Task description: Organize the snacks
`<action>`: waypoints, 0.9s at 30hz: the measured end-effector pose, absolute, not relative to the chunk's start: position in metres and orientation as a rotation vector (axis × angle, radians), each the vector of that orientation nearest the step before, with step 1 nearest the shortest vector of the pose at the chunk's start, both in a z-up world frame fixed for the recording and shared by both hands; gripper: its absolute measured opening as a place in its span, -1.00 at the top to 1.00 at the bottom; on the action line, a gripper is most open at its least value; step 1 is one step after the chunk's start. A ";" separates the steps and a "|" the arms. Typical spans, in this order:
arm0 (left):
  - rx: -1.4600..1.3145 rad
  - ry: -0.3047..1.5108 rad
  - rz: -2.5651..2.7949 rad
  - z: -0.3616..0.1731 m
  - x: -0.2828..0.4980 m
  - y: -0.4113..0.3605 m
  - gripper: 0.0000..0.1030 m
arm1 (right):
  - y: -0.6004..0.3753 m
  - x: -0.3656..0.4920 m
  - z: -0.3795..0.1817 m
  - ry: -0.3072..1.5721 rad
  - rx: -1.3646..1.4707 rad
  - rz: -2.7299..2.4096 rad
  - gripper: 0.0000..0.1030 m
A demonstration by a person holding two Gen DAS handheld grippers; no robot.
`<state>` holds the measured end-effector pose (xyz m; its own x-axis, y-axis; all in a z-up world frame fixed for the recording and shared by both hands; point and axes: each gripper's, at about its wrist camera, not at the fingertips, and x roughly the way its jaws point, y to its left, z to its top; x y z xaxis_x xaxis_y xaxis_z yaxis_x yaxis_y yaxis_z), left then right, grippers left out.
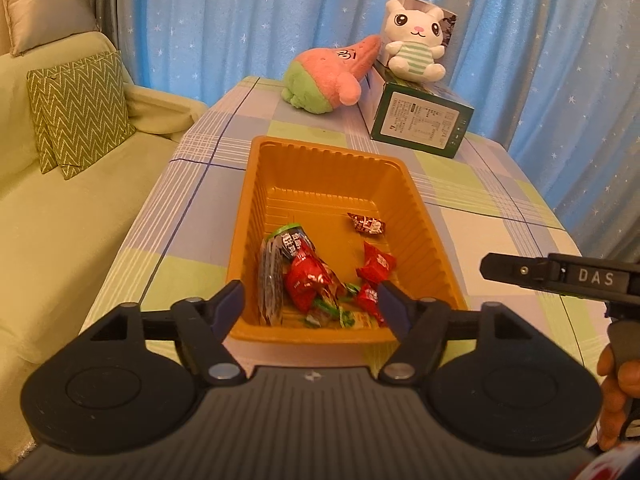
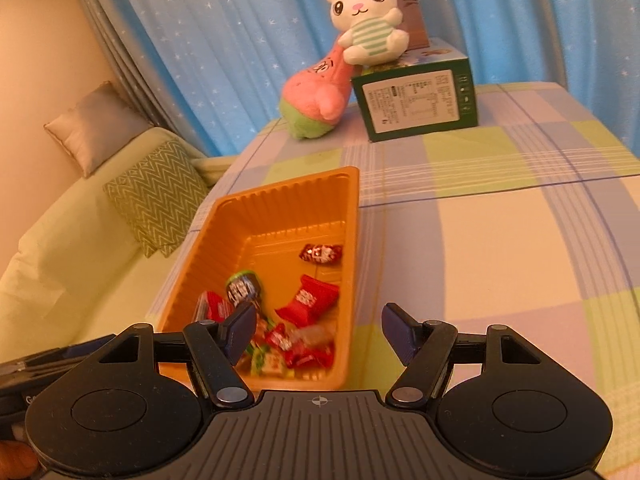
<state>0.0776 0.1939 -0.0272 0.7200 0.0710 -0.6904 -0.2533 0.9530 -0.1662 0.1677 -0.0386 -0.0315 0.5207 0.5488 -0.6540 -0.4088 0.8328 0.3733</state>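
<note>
An orange plastic tray (image 1: 320, 160) sits on the checked tablecloth and holds several wrapped snacks: red packets (image 1: 306, 284), a dark green-edged packet (image 1: 294, 242) and a small brown-red candy (image 1: 366, 224). My left gripper (image 1: 312, 306) is open and empty above the tray's near end. The right gripper's body (image 1: 560, 276) shows at the right edge. In the right wrist view the tray (image 2: 224, 216) lies left of centre with the snacks (image 2: 308, 300) inside. My right gripper (image 2: 318, 328) is open and empty over the tray's near right rim.
A pink and green plush (image 1: 328, 76) and a white rabbit plush (image 1: 414, 36) on a green box (image 1: 420, 120) stand at the table's far end. A green sofa with cushions (image 1: 76, 116) is on the left. Blue starred curtains hang behind.
</note>
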 end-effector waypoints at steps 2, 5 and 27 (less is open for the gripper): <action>-0.256 0.748 0.186 -0.024 0.072 0.191 -0.54 | -0.043 0.160 -0.026 0.838 0.175 0.570 -0.35; -0.252 0.746 0.197 -0.018 0.062 0.188 -0.67 | -0.051 0.149 -0.018 0.827 0.175 0.564 -0.35; -0.199 0.700 0.232 0.020 0.002 0.158 -0.99 | -0.083 0.091 0.023 0.780 0.154 0.556 -0.35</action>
<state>0.0023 0.1583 0.0205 0.7413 0.1437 -0.6556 -0.2765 0.9554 -0.1033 0.0914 -0.0831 0.0227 0.5762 0.5282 -0.6237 -0.4172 0.8463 0.3313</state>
